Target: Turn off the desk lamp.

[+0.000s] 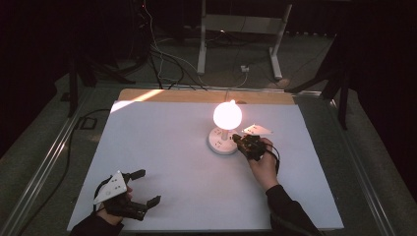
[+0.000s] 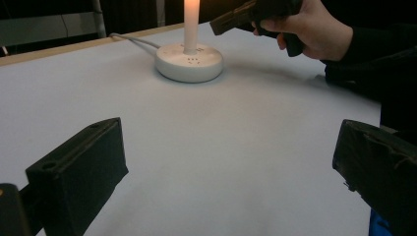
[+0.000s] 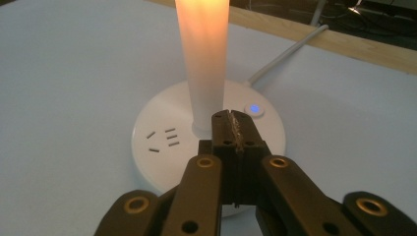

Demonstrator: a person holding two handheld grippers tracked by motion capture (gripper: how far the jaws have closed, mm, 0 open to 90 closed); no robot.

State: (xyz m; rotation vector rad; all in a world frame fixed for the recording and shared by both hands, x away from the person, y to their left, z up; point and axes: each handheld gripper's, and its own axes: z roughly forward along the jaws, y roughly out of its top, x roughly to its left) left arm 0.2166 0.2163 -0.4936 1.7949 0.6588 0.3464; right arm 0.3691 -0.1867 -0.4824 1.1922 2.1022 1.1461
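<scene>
Round white lamp base (image 3: pixel 162 128), glowing globe (image 1: pixel 227 114).

white table (image 1: pixel 162 162), grey floor (image 1: pixel 44 142), metal stand (image 1: pixel 241 29)

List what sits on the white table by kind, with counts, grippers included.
Round white socket base: 1
Lit lamp standing on it: 1
White cable leaving the base: 1
Grippers: 2, left gripper open, right gripper shut by the base
Total: 5
</scene>
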